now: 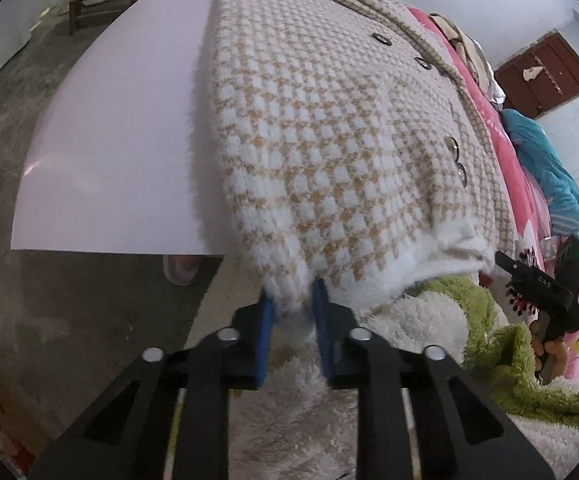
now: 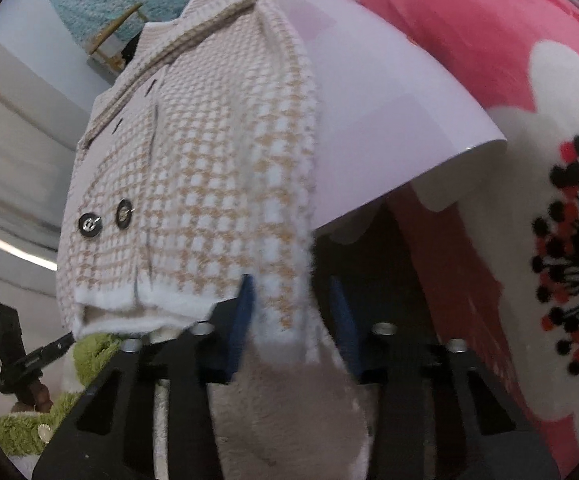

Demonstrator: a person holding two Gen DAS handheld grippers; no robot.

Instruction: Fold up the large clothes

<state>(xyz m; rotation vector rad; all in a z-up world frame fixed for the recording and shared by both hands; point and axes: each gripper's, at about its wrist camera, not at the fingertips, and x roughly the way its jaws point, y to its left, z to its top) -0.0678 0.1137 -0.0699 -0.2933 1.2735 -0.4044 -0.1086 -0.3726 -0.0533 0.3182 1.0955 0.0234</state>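
Observation:
A beige-and-white houndstooth knit cardigan [image 1: 329, 128] with dark buttons lies on a pale pink board [image 1: 121, 132], its white hem hanging over the near edge. My left gripper [image 1: 291, 300] is shut on the cardigan's near left hem corner. In the right wrist view the cardigan [image 2: 209, 184] lies on the same board [image 2: 389, 120]. My right gripper [image 2: 293, 292] has its blue pads either side of the right hem corner with a gap showing, so it looks open around the cloth. The right gripper also shows in the left wrist view [image 1: 537, 280].
A pink floral blanket [image 2: 489, 60] lies to the right of the board, with a blue cloth [image 1: 541, 160] beyond. A fluffy white and green garment [image 1: 469, 320] is below the grippers. A concrete floor [image 1: 29, 160] and a wooden bench [image 1: 101, 0] are to the left.

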